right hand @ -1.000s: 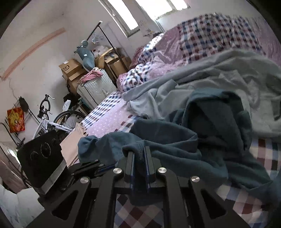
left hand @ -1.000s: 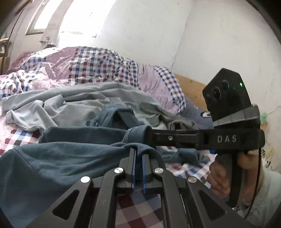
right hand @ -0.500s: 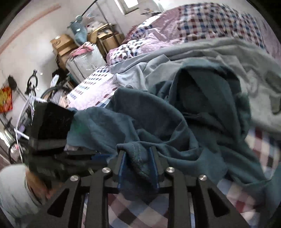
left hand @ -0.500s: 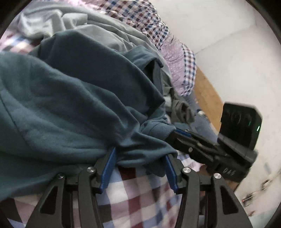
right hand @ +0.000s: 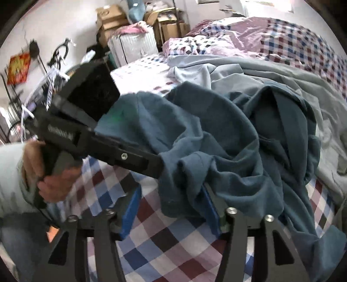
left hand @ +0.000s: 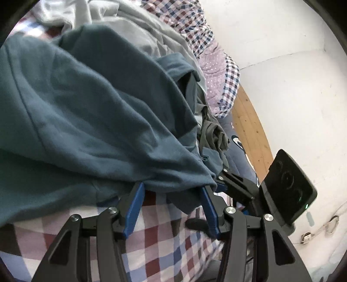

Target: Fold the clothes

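Teal garment [left hand: 91,112], left wrist view: bunched on the checkered bed sheet [left hand: 169,243], filling most of the frame ahead of and above the left gripper [left hand: 172,191]. Its lower hem edge drapes across the gap between the two blue pads; a fold hangs down between them near the right-hand pad. Jaws spread wide, released, pads not pinching the cloth; they opened within the last second and have since held. Cloth touches or overlaps both pad tips, loose. Right gripper [left hand: 219,181] comes in from the right side, its finger tips at the same hem corner, just beside the left tool's right-hand pad; whether it grips cannot be told from here. Grey garment [left hand: 138,23] lies behind the teal one, plaid quilt [left hand: 216,65] beyond it, wooden bed frame [left hand: 249,130] along the white wall [left hand: 292,76].

Right wrist view: teal garment [right hand: 216,134] heaped on the checkered bed sheet [right hand: 173,249], spreading up and to the right of the right gripper [right hand: 171,201]. A hanging corner of the hem sits between the blue pads, lying against the right-hand pad; left-hand pad stands clear of it. Jaws have just been opening, now apart, released, cloth between them unpinched. Left gripper [right hand: 159,167] reaches in from the left, fingertips buried at the cloth edge just above, held by a hand [right hand: 49,173], pale sleeve behind. Grey garment [right hand: 249,71] behind the teal heap. Cardboard boxes [right hand: 112,17], a suitcase [right hand: 134,45] and a bicycle [right hand: 58,56] stand past the bed's far edge.
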### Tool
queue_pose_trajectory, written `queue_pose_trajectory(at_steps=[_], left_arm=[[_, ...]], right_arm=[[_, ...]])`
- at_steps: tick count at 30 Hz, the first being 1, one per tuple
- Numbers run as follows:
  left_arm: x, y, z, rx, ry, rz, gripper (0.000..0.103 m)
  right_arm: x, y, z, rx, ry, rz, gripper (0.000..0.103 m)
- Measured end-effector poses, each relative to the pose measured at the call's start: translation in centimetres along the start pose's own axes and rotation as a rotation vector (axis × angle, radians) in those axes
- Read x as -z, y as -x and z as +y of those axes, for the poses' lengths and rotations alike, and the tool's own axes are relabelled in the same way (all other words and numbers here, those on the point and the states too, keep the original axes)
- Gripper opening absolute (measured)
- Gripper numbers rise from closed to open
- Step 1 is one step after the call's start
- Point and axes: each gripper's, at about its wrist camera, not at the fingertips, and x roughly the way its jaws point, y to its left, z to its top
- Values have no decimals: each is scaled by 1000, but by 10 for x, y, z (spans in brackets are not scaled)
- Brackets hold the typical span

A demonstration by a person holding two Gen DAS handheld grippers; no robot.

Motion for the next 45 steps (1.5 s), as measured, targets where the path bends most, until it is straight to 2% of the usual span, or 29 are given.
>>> queue_pose_trajectory(at_steps=[5, 7, 8, 9, 12, 17, 19, 21, 24, 26, 28, 30, 33, 35, 39, 45], left_arm=[[-1, -4, 5, 100, 86, 42, 56], [-1, 1, 2, 127, 92, 38, 60], [-1, 3, 1, 141, 95, 36, 63], [-1, 6, -1, 154, 96, 29, 64], [-1, 9, -4, 182, 105, 15, 68], [-7, -7, -4, 107, 125, 9, 68], [-10, -16, -5, 79, 131, 8, 68], [-11, -20, -6, 57, 127, -2, 68], [-12, -27, -14, 5, 101, -21, 68], [-9, -29, -17, 0, 98, -23, 67], [-7, -32, -18, -13, 98, -22, 58], [-7, -38, -17, -52, 112, -14, 39], [-7, -46, -15, -111, 125, -3, 25], [-7, -46, -19, -132, 109, -15, 22], [-7, -31, -31, -116, 65, -65, 18], [-12, 30, -72, -109, -80, -262, 16]], right_arm=[[1, 1, 3, 51, 25, -50, 59], [1, 8, 2, 55, 29, -96, 40], [1, 11, 1, 62, 29, -108, 27], [0, 13, 1, 66, 28, -117, 23], [0, 12, 1, 60, 29, -110, 23], [2, 7, 2, 44, 28, -84, 26], [4, 6, 3, 26, 35, -71, 29], [8, 8, 4, 2, 41, -65, 48], [15, 14, 5, -19, 59, -60, 49], [20, 23, -2, -21, 50, -64, 49], [26, 34, -12, -28, 21, -82, 49], [31, 43, -22, -16, -7, -97, 50], [40, 51, -34, 25, -46, -96, 51], [45, 55, -41, 47, -69, -92, 51], [53, 53, -46, 61, -90, -72, 51], [56, 56, -50, 55, -105, -73, 51]])
